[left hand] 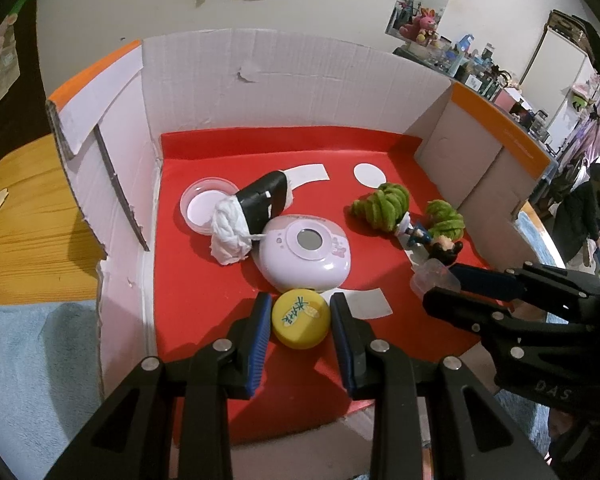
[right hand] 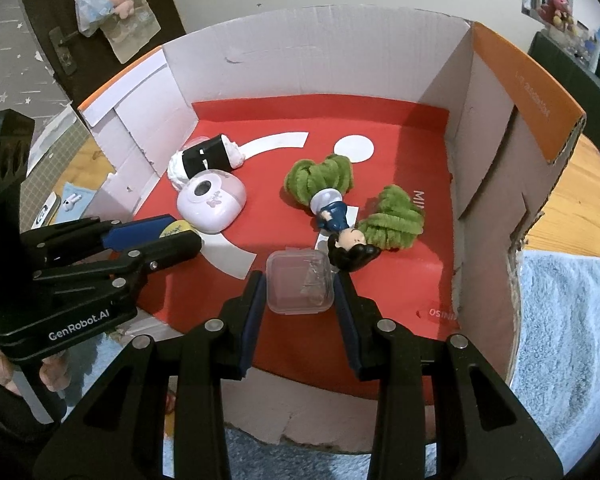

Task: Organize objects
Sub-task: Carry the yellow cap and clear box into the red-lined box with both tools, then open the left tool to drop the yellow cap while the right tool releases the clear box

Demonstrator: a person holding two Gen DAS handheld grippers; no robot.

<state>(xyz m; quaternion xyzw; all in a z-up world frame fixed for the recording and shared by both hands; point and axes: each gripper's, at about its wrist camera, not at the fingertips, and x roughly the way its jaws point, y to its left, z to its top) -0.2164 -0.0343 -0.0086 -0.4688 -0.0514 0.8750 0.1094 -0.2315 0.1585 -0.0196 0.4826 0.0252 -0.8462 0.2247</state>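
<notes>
My left gripper (left hand: 300, 316) straddles a yellow round tin (left hand: 300, 318) on the red floor of a cardboard box (left hand: 260, 92); small gaps show on both sides, so it is open. My right gripper (right hand: 300, 284) straddles a clear plastic case (right hand: 300, 282), its pads at the case's sides; I cannot tell if it grips. In the box lie a pale pink compact (left hand: 306, 254), a black-wrapped white roll (left hand: 246, 216), a clear round lid (left hand: 204, 204), two green fuzzy bundles (right hand: 320, 178) and a doll figure (right hand: 340, 232).
The box's white walls rise at the left, back and right, with orange-edged flaps (right hand: 532, 84). A wooden table (left hand: 24, 216) and a light blue towel (right hand: 564, 336) lie outside it. The right gripper's body (left hand: 520, 300) shows in the left wrist view.
</notes>
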